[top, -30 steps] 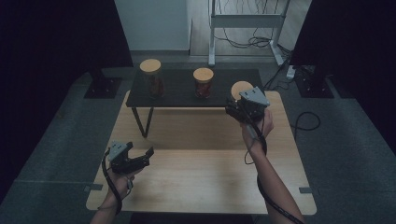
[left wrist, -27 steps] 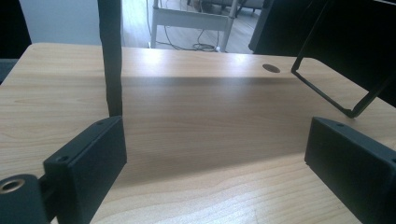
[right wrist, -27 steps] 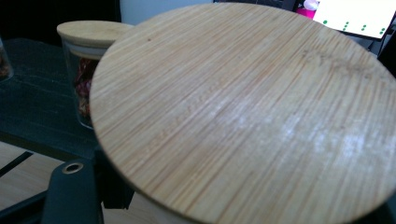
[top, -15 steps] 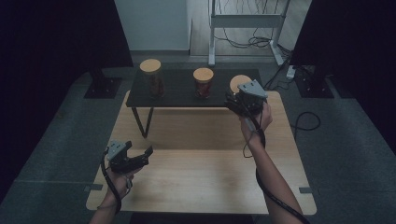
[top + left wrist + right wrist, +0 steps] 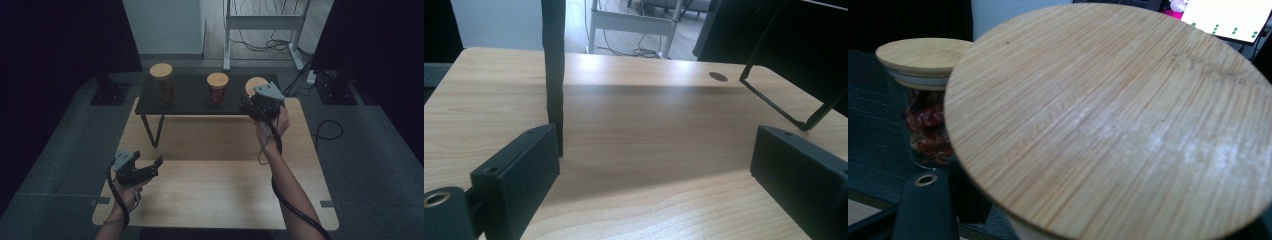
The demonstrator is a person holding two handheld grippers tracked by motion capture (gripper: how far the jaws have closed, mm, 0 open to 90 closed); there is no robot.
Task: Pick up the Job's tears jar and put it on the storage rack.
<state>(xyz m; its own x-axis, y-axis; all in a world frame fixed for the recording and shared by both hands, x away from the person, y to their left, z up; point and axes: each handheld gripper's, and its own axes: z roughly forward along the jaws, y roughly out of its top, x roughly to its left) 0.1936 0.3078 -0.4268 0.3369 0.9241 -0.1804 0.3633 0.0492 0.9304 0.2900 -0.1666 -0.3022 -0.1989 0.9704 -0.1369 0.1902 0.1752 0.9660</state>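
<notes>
Three glass jars with bamboo lids are at a low black shelf on the far side of the wooden table. The left jar holds brownish pieces and the middle jar red ones. My right gripper is shut on the right jar just below its lid. That lid looms large in the right gripper view, with one black finger under its edge and the red jar behind it. My left gripper hangs open over the near left of the table, nothing between its fingers.
The shelf stands on thin black legs; one leg rises just ahead of my left gripper and a slanted frame shows to its right. Bare wood lies between them. A white metal stand and cables are on the floor beyond.
My right gripper and the jar in it have shifted slightly farther away, toward the right end of the black shelf. The left gripper has stayed in place.
</notes>
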